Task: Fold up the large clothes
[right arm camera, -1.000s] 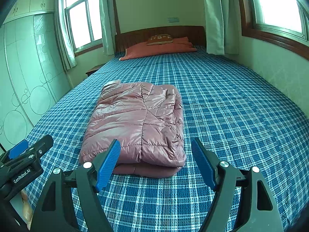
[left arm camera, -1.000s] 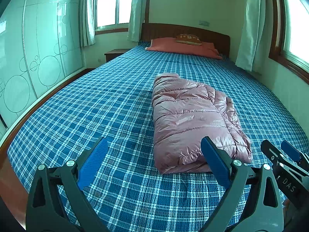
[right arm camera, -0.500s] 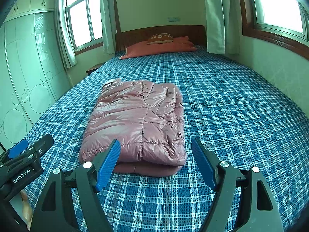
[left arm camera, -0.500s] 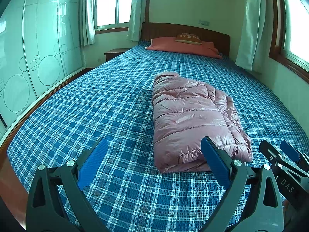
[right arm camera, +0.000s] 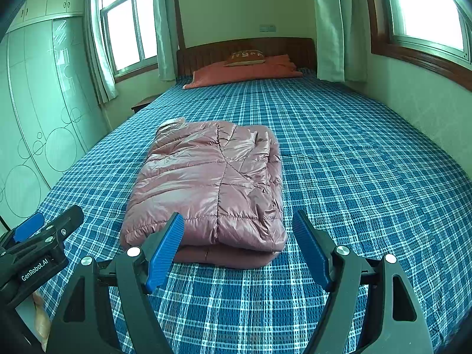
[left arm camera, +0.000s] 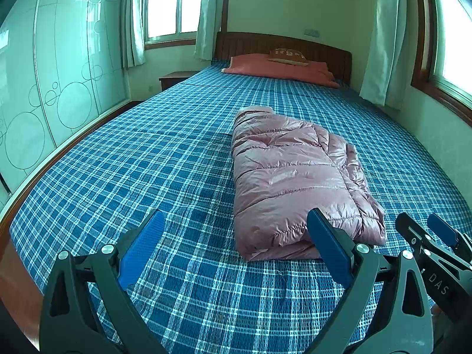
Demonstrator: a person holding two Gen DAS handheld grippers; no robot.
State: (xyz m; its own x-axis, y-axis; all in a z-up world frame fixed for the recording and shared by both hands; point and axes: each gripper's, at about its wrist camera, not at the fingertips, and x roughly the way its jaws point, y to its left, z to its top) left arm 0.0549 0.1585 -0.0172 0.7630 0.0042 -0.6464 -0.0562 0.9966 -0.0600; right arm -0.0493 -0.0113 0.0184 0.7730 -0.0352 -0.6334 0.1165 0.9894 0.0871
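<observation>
Nearest, we find the left claw (left arm camera: pixel 234 246) and right claw (right arm camera: pixel 237 249) both spread apart, gripping nothing, poised above the bed (left arm camera: pixel 132 159). Just beyond lies the pink puffer jacket (right arm camera: pixel 212 185) — folded into 1 compact bundle. We judge folding complete; any next move calls for tidying only.

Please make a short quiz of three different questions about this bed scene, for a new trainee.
1. True or false: the pink jacket lies folded on the plaid bedspread.
2. The right tool is: A) open and empty; B) shut on the jacket.
3. Fill in: the orange pillow lies at the bed's ____ end.

Key: 1 true; 2 A; 3 far (by the headboard).
</observation>
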